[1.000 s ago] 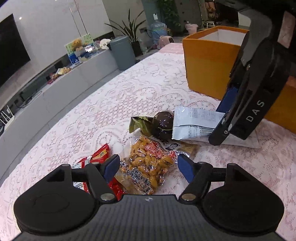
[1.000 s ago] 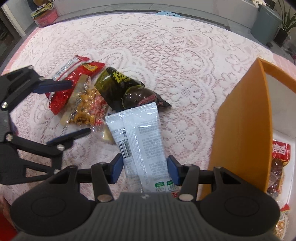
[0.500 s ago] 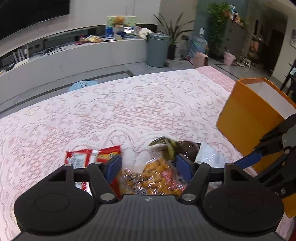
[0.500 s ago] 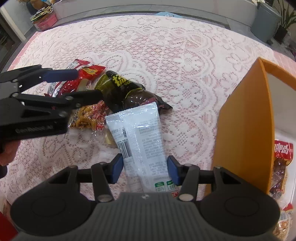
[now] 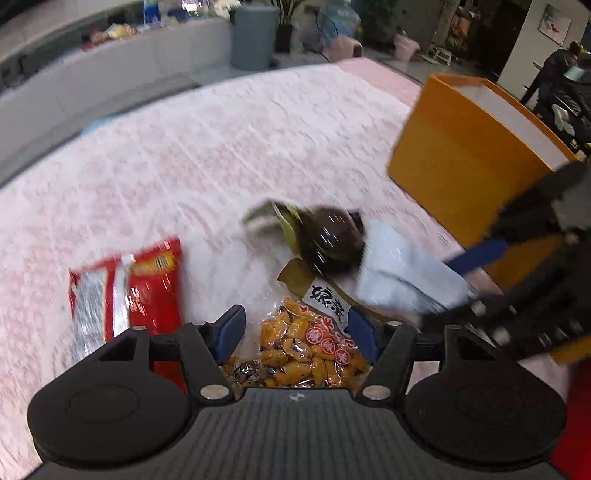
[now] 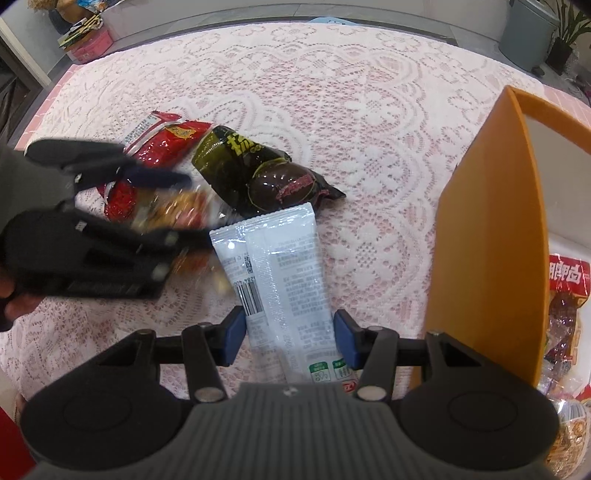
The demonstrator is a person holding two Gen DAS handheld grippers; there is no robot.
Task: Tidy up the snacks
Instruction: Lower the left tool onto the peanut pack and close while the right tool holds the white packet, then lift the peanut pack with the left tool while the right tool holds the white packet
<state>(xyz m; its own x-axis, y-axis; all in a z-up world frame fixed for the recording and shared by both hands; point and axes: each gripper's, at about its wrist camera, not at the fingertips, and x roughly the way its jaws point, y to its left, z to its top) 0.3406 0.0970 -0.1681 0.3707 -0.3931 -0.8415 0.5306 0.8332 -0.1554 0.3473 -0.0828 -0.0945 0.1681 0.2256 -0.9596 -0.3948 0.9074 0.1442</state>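
My left gripper (image 5: 295,332) points down over a clear bag of yellow snacks (image 5: 306,339), which lies between its open, narrowed jaws; the pads do not visibly press it. The right wrist view shows that gripper (image 6: 195,208) blurred above the same bag (image 6: 177,210). My right gripper (image 6: 290,341) is shut on a white packet (image 6: 280,266), its pads against both long edges. One of its blue fingers (image 5: 480,254) shows over the packet (image 5: 399,280). A red packet (image 5: 147,291) and a dark green-brown packet (image 6: 258,173) lie on the cloth. The orange box (image 6: 487,229) stands to the right.
Several snack packets (image 6: 565,295) lie inside the orange box (image 5: 454,155). A pink lace cloth (image 6: 369,110) covers the table. A grey bin (image 5: 255,33) stands on the floor beyond, and a person (image 5: 565,70) is at the far right.
My left gripper has swung round, rolled and dropped closer onto the yellow snack bag, with its jaws narrower. The right gripper and the white packet have stayed put.
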